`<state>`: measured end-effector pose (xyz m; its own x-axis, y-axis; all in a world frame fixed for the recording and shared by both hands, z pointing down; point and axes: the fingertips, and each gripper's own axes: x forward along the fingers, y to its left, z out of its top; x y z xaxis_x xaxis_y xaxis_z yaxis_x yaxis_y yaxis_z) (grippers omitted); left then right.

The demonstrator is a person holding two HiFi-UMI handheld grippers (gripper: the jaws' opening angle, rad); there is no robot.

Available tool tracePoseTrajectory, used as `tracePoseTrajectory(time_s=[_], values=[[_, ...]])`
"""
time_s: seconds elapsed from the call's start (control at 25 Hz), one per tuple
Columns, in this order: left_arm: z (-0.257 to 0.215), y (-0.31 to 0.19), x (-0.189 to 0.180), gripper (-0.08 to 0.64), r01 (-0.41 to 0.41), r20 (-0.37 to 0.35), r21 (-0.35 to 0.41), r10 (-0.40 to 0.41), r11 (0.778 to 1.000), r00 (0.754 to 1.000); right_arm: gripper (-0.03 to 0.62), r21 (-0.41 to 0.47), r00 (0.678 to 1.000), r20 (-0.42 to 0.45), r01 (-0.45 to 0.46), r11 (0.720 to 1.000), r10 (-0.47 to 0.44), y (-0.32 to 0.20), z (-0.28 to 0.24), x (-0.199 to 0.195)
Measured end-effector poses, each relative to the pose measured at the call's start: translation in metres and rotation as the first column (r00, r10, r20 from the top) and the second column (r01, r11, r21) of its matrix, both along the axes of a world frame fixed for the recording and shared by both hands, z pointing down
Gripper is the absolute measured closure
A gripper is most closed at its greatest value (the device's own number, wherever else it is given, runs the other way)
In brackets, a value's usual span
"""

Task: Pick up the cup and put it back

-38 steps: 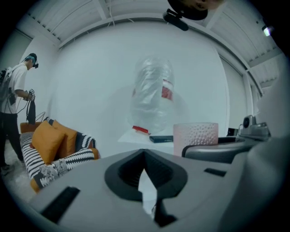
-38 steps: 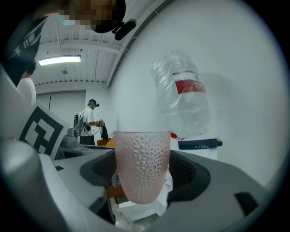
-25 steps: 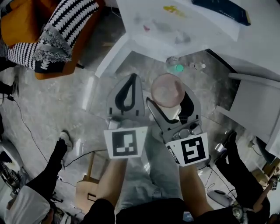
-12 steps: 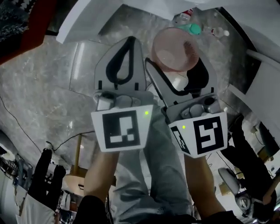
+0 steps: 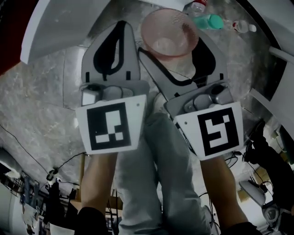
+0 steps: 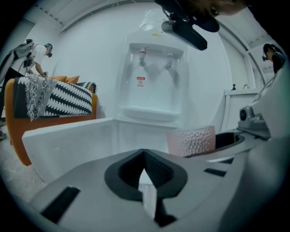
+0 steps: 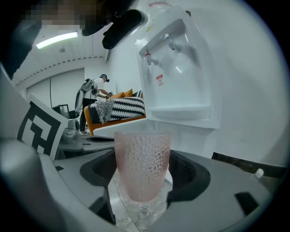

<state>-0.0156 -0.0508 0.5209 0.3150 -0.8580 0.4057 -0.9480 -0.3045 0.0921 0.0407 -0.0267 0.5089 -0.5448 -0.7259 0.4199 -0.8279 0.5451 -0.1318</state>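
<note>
In the right claw point(image 7: 143, 192) sits a dimpled pink cup point(image 7: 142, 161), clamped; left claw point(image 6: 144, 181) closed.

We record the cup point(image 7: 142, 165) as pink, translucent and dimpled, standing upright, clamped between the jaws of the right gripper point(image 5: 171, 43).

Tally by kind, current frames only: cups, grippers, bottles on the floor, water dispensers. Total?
Cup: 1
Grippers, left gripper and right gripper: 2
Bottles: 3
Water dispenser: 1
Total: 7
</note>
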Motion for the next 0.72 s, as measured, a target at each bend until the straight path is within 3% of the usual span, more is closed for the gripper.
tracePoseTrajectory(time_s=[0.2,0.44,0.72], values=[[0.039,-0.015,0.009,0.548,-0.054,-0.044,0.011,0.055,0.998,0.998,0.227,-0.004,0.999,0.051,-0.017,1.0,0.018,-0.019,0.044,0.006],[0.091,-0.037,0.008,0.548,-0.073,-0.016,0.081,0.075,0.994,0.997,0.227,0.097,1.0,-0.007,-0.019,0.995,0.019,-0.042,0.099,0.006],[0.139,-0.062,0.003,0.548,-0.107,-0.003,0.132,0.108,0.985,0.994,0.227,0.169,0.998,0.023,-0.058,0.984,0.055,-0.067,0.149,0.001]])
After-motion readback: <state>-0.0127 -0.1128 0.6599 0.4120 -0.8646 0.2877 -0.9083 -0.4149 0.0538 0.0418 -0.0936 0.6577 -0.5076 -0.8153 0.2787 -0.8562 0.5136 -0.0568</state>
